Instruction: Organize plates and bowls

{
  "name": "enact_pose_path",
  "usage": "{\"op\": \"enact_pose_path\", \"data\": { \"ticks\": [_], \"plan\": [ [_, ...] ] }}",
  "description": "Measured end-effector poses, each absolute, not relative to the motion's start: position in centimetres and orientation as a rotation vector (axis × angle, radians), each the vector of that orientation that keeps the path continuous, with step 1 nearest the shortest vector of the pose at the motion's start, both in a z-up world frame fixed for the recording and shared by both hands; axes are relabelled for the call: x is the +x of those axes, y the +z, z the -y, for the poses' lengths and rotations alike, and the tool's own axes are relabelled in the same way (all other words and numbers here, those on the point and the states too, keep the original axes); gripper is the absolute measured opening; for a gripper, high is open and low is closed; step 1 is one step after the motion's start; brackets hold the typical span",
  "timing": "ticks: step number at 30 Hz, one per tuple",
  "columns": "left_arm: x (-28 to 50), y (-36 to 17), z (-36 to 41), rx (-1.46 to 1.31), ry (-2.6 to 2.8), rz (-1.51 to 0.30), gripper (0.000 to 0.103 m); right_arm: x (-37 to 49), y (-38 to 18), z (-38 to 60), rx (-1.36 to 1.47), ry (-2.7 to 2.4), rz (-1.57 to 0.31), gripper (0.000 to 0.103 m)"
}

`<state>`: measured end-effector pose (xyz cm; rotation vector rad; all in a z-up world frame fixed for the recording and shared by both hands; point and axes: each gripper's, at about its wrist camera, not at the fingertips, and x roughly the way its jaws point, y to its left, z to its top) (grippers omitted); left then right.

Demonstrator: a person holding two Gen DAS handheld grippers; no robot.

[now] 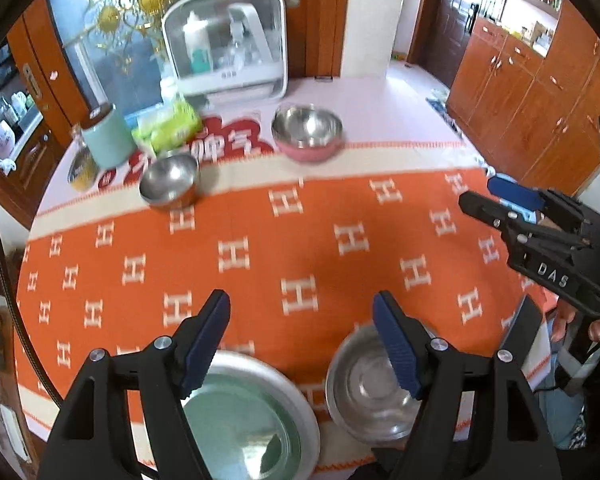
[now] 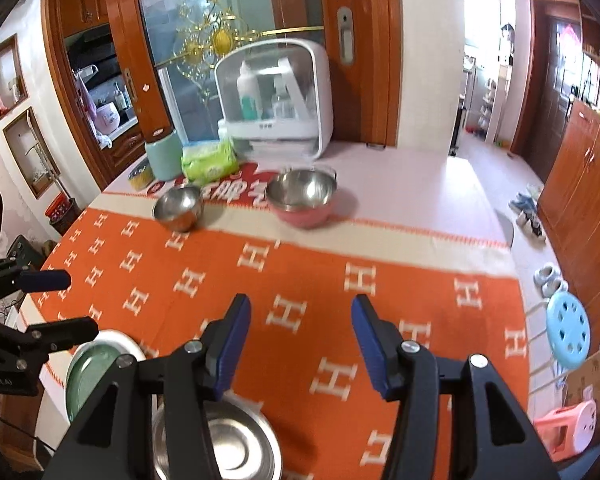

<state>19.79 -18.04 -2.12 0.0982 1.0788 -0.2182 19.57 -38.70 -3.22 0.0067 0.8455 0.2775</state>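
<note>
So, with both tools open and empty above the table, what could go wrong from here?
1. The steel bowl and the green plate lie close to the near table edge; a careless push could knock them off.
2. The small steel bowl and the pink bowl stand far back, so reaching them may drag the orange cloth.
</note>
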Motion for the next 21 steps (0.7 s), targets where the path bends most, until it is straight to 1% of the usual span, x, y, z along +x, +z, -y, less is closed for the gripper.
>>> {"op": "enact_pose_path", "data": {
  "ticks": [4, 13, 21],
  "plan": [
    [22.4, -0.8, 18.2, 0.086, -0.230, -1.049, 0.073, 22.0, -2.0, 38.7, 0.034, 0.271, -0.813, 0.060],
    [29.3, 0.7, 18.6, 0.070, -0.237, -1.005, 0.074, 27.5, -0.5, 38.2, 0.006, 0.262, -0.773, 0.060],
    [35.2, 0.5, 19.0, 0.068, -0.204, -0.995, 0.074, 31.9, -0.4, 38.6, 0.027, 0.248, -0.737, 0.060]
  ]
}}
